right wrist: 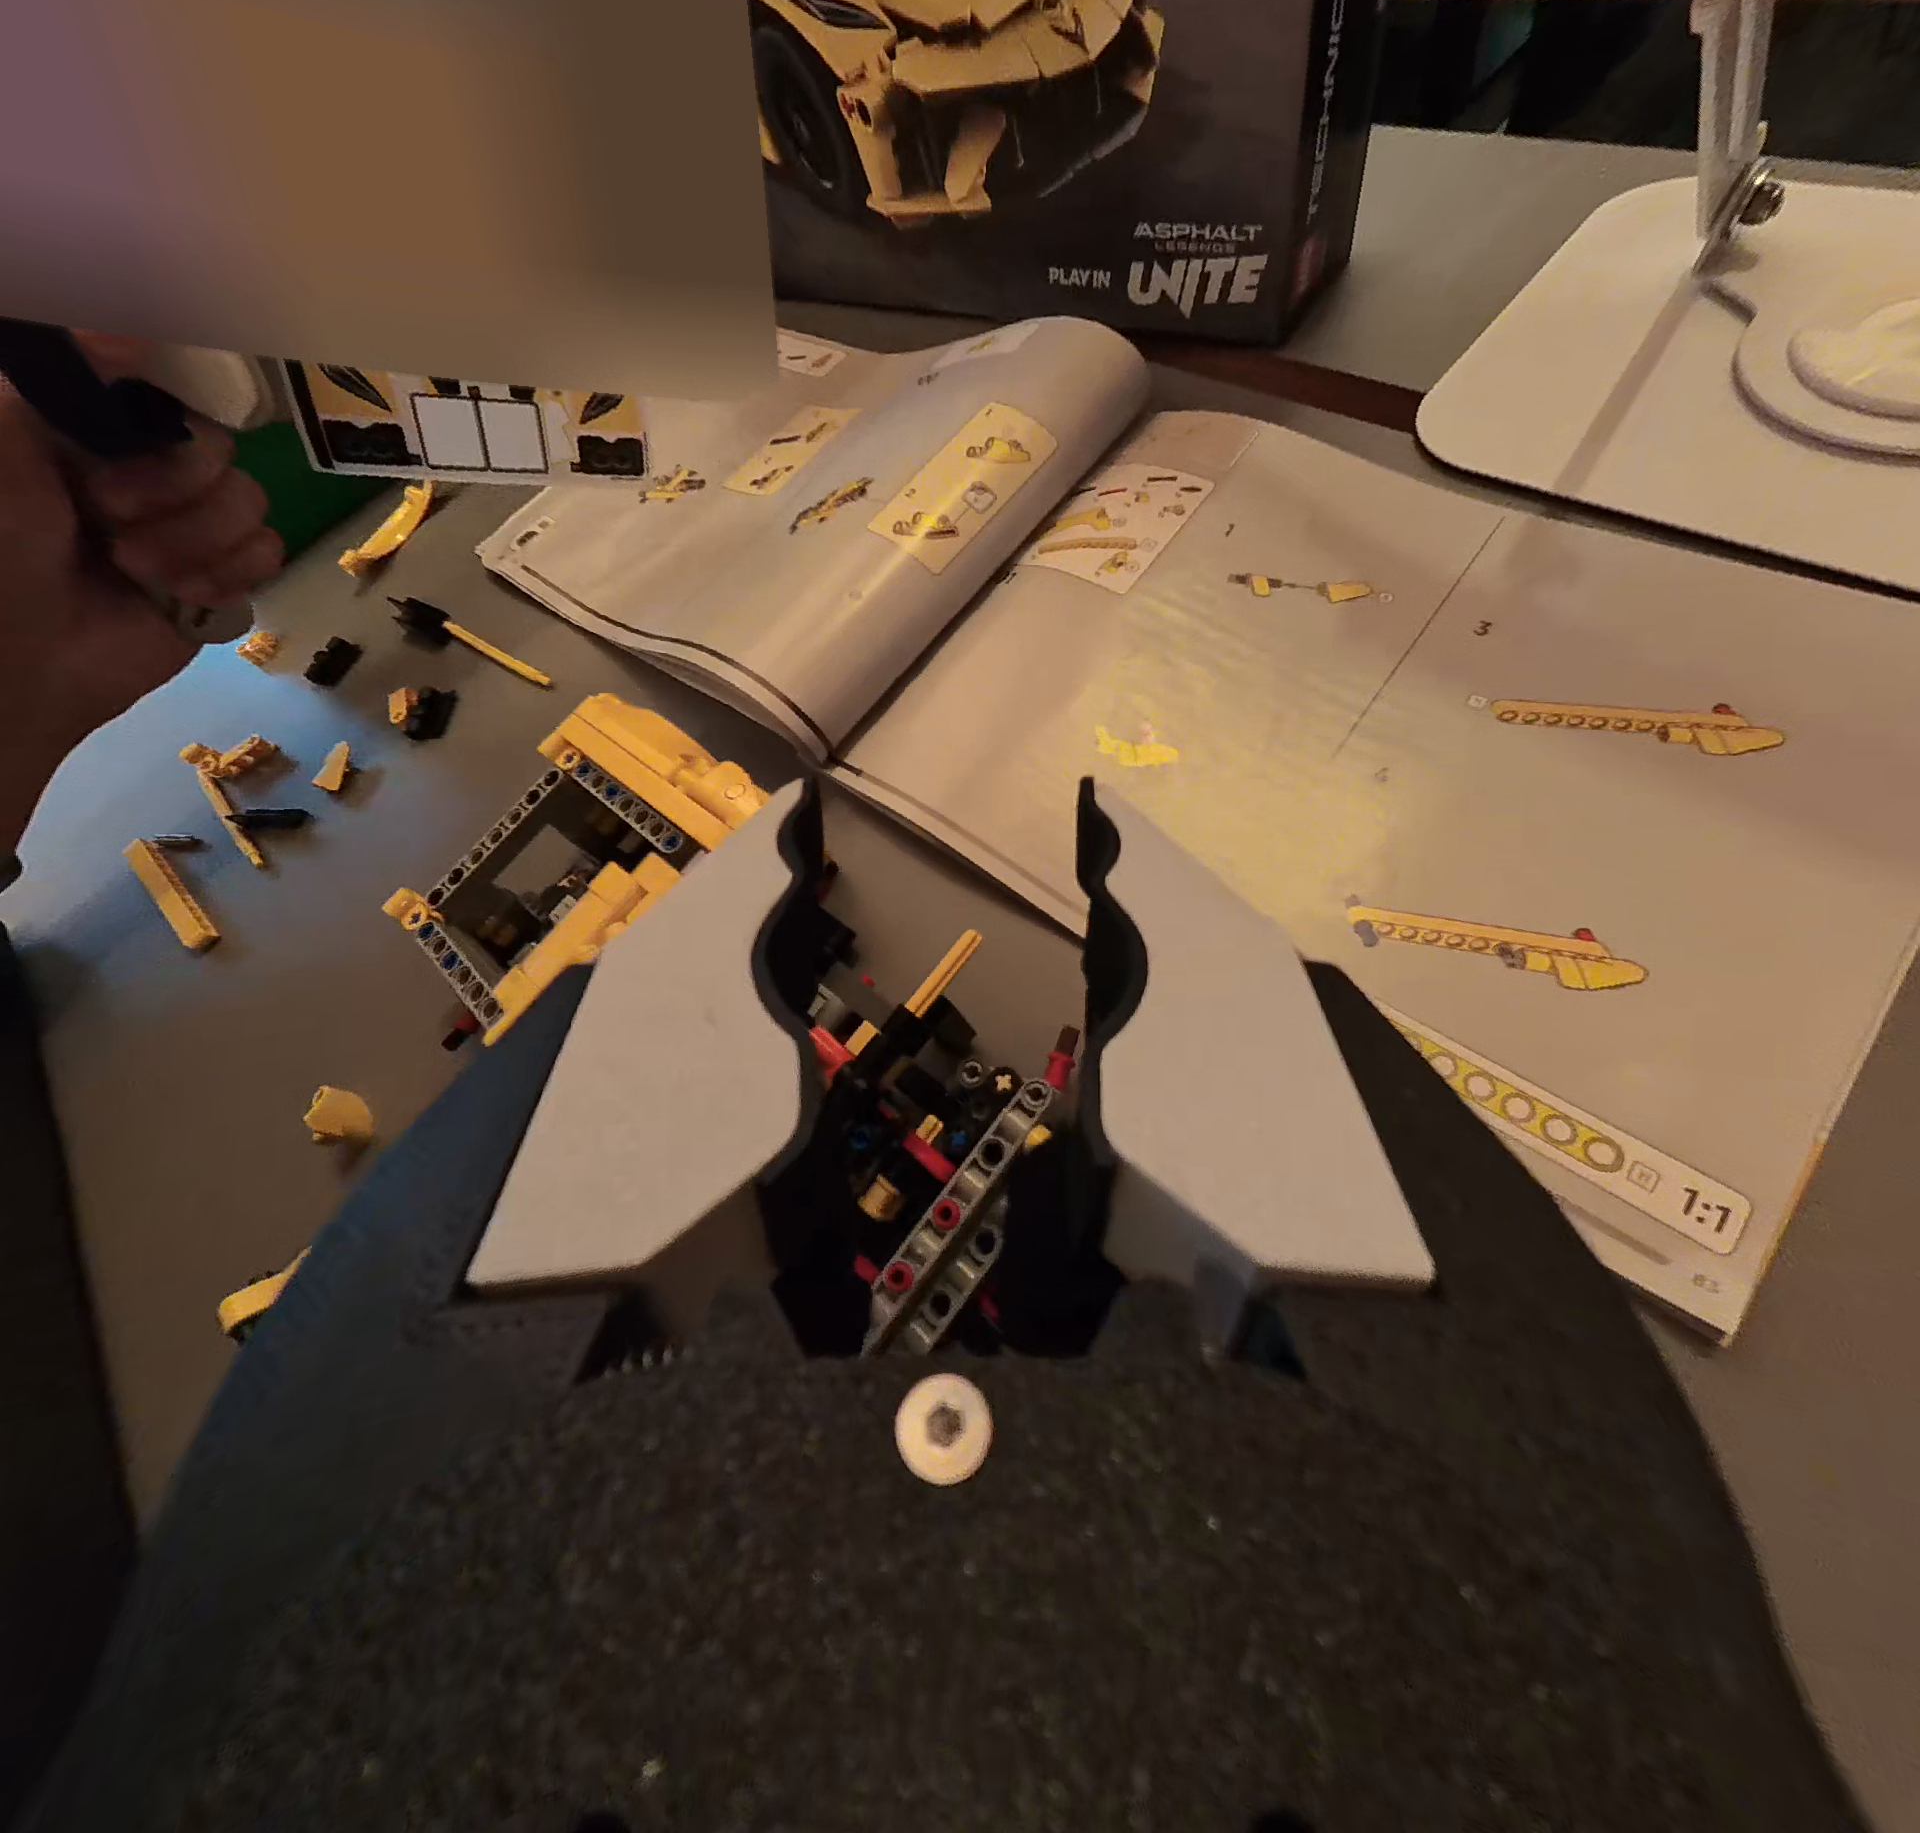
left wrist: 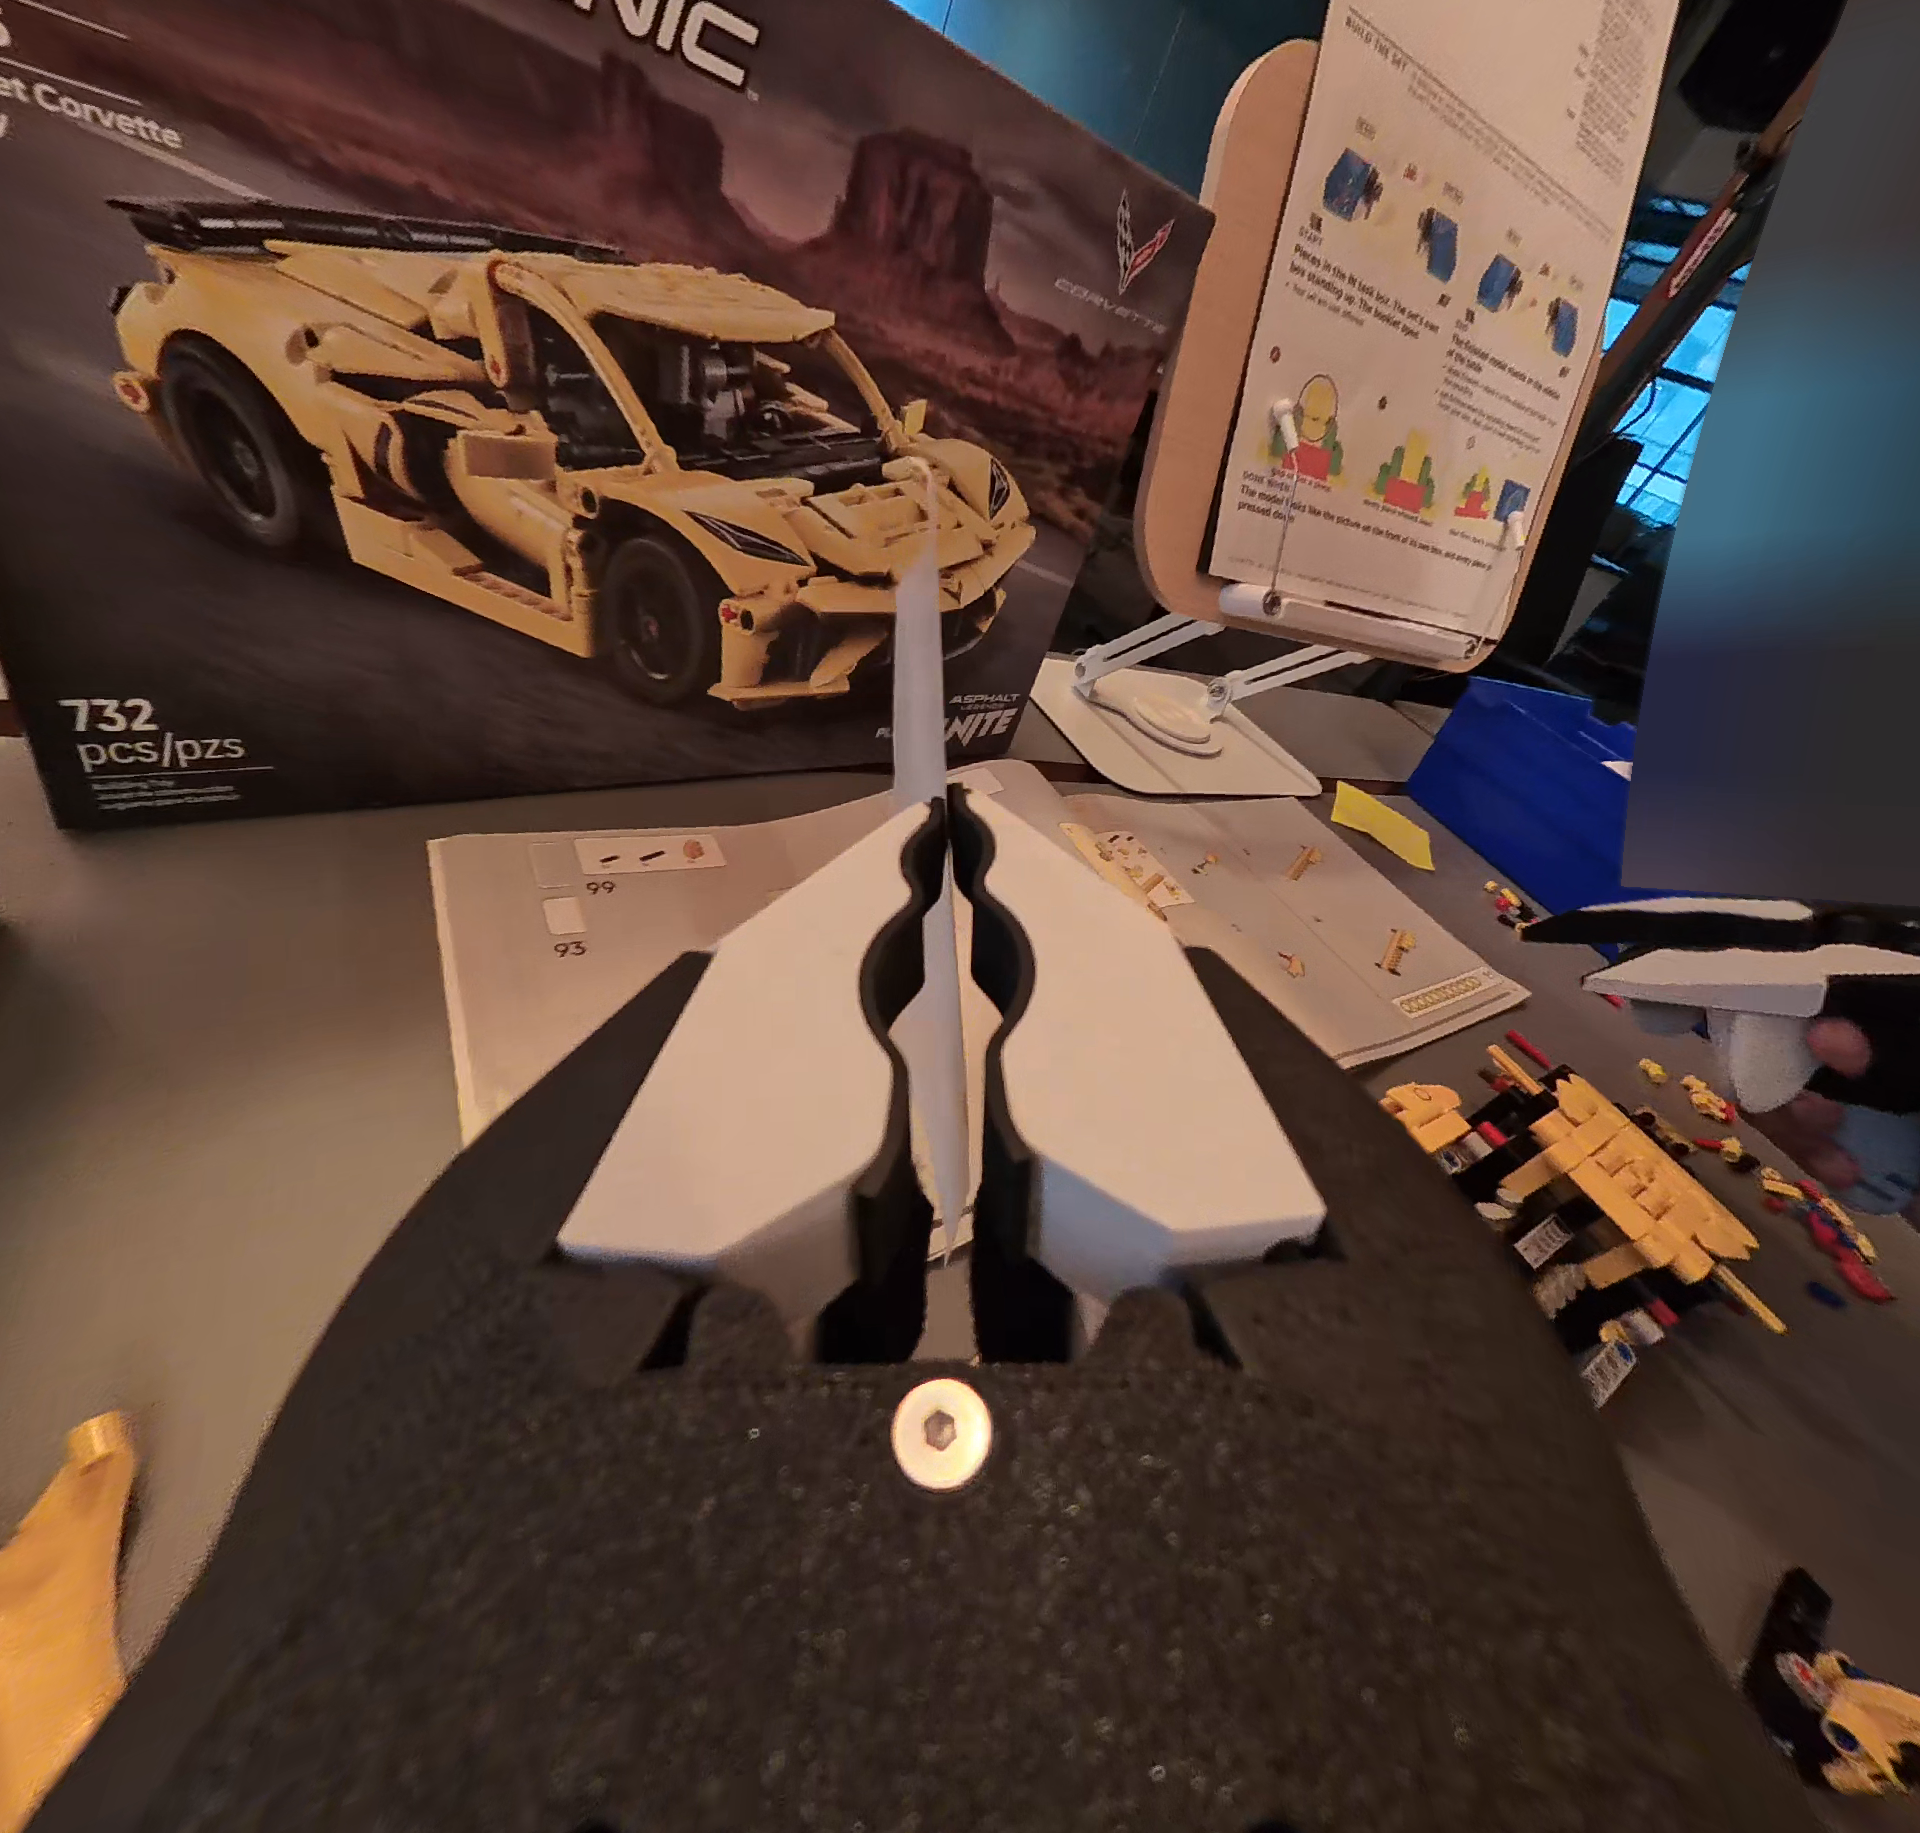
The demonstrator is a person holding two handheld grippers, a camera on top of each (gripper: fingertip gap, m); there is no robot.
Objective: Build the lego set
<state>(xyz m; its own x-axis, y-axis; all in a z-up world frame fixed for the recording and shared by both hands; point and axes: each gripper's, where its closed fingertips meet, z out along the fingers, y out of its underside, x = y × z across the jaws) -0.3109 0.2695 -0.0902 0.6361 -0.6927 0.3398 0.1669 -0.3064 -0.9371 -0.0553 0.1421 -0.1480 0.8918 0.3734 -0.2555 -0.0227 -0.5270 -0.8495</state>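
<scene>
My left gripper is shut on a thin white sticker sheet, seen edge-on and standing up between the fingers. The sheet's printed face shows in the right wrist view, at the upper left beside a hand. My right gripper is open, hovering just over the partly built yellow and black model; part of the model shows between its fingers. In the left wrist view the right gripper is at the right, above the model.
The open instruction booklet lies flat behind the model. The set's box stands at the back. A white stand with a paper sheet is at the back right, next to a blue bin. Loose yellow and black pieces lie scattered left of the model. Spacing between my two grippers at the tips: around 30 cm.
</scene>
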